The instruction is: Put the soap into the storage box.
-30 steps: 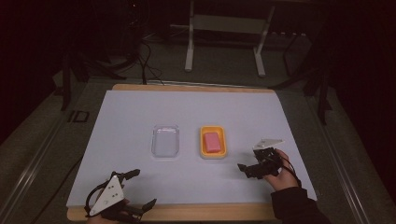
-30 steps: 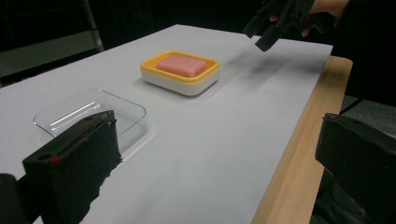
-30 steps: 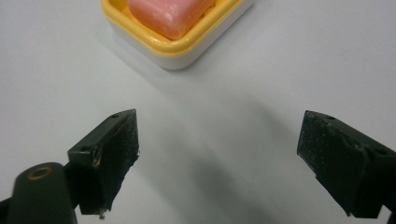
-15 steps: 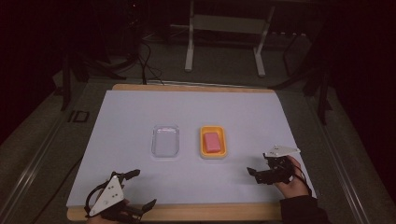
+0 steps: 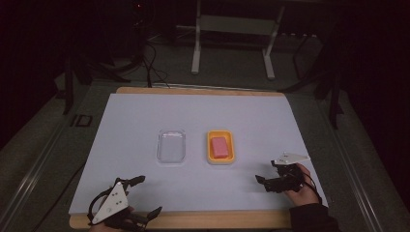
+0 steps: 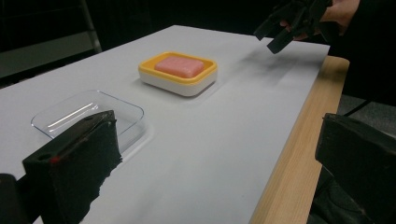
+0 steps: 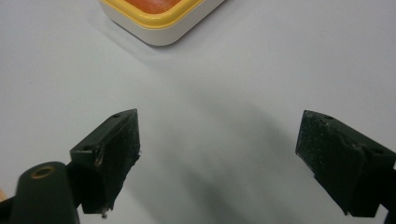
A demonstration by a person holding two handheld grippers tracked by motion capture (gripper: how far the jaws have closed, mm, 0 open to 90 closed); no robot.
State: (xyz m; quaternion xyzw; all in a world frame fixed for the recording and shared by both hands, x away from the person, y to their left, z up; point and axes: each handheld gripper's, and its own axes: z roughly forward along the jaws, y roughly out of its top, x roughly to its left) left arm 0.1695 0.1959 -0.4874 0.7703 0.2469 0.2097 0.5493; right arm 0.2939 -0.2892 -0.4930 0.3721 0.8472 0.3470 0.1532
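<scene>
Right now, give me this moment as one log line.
left gripper: open, empty | right gripper: open, empty | pink soap: in yellow dish | clear tray: empty

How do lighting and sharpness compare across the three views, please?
High view: dim and soft, surroundings nearly black, the white table the brightest thing. Left gripper view: soap dish fairly sharp, near jaws blurred, the right gripper smeared. Right gripper view: evenly lit, with a soft grey shadow on the table between the jaws.
</scene>
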